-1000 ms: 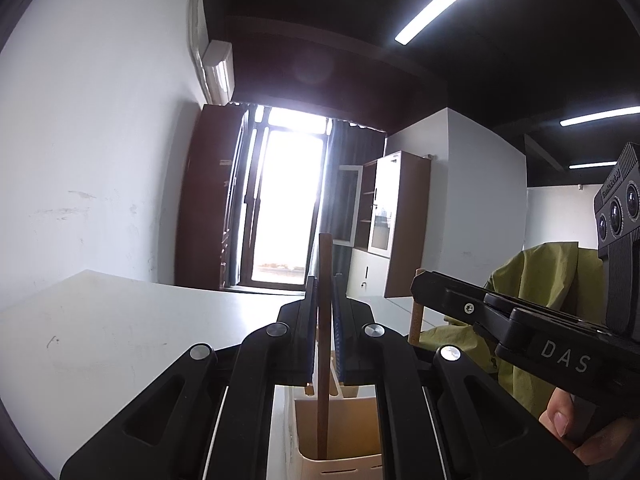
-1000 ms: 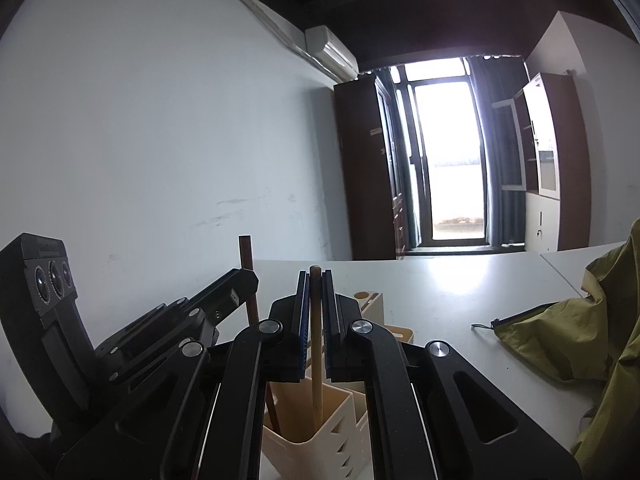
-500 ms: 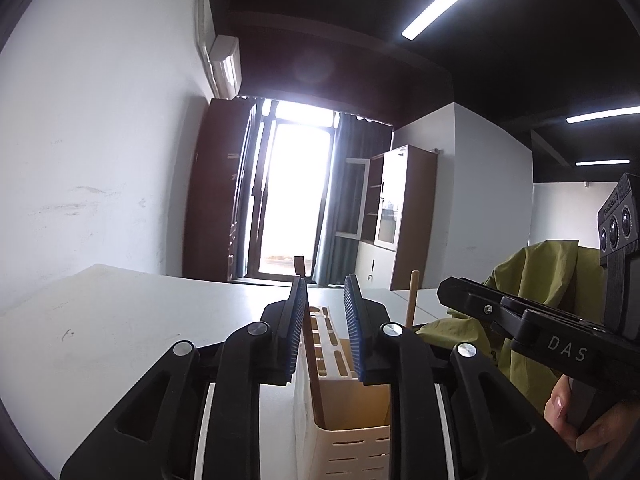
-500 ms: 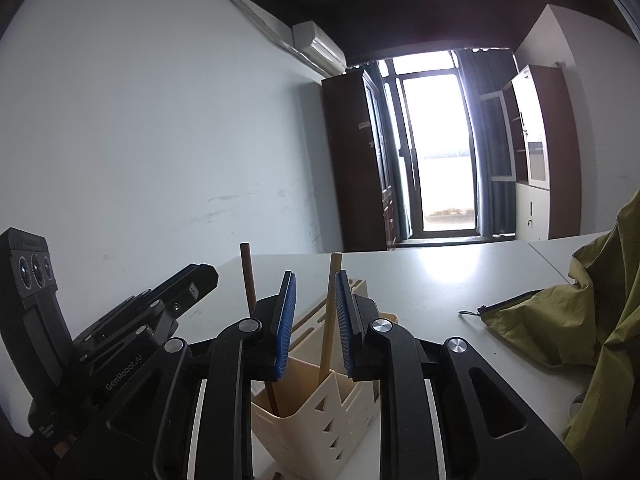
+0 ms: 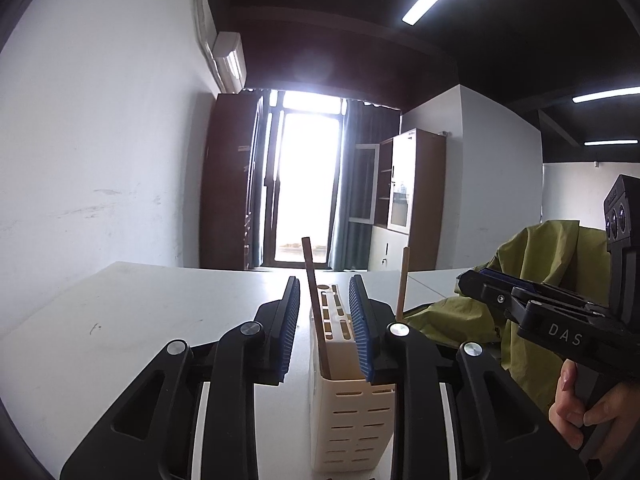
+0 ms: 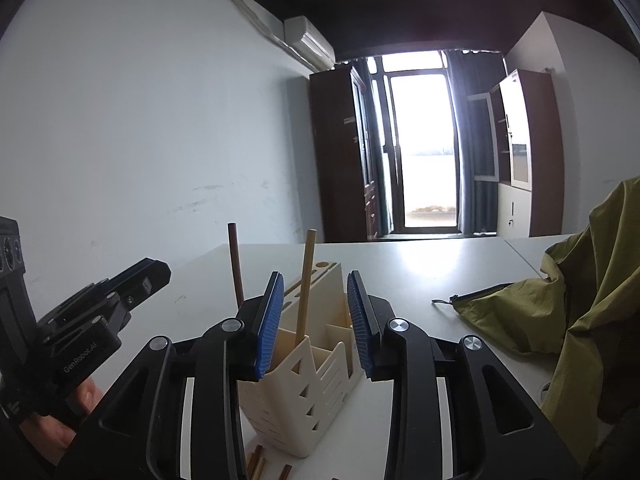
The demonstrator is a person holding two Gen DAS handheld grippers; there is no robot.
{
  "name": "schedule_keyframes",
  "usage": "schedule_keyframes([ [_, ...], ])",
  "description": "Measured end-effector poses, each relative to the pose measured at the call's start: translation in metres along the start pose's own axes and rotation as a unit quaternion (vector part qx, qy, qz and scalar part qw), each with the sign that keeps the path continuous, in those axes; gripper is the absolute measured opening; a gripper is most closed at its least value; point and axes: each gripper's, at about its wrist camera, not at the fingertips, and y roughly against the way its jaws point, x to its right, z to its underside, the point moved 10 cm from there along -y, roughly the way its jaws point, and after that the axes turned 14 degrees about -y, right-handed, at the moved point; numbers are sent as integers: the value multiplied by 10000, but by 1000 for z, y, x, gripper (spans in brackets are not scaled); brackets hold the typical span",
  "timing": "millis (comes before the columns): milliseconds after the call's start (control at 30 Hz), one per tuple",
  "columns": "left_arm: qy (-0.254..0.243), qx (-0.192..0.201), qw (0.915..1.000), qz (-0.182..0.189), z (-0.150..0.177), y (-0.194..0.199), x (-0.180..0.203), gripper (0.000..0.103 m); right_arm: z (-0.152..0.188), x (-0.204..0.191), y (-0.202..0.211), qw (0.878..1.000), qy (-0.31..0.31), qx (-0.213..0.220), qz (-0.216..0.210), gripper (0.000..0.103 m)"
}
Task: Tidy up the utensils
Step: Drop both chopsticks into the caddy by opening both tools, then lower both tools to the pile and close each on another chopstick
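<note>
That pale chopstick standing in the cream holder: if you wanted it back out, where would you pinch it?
Probably the bare upper shaft of the pale chopstick, coming level from the near side: it stands almost upright, well above the holder rim, and only that part is free.

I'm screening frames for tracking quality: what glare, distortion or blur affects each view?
Left wrist view: the glass door is blown out and flares, ceiling dark, fisheye bends the wall; holder sharp. Right wrist view: same door overexposed, glare on the table, no blur.

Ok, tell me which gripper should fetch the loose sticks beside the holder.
Probably right: the right gripper, jaws just opened, gripping nothing, has the loose sticks directly below it; the left wrist view shows none.
</note>
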Motion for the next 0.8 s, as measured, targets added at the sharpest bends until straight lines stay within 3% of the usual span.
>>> schedule_keyframes([
  [433, -38, -732, 9973, -7, 22, 17, 4, 36, 32, 18, 18, 9987, -4, -425, 290, 47],
  [800, -137, -1719, 9850, -119, 66, 23, -1, 43, 56, 16, 31, 9939, 271, -873, 615, 58],
])
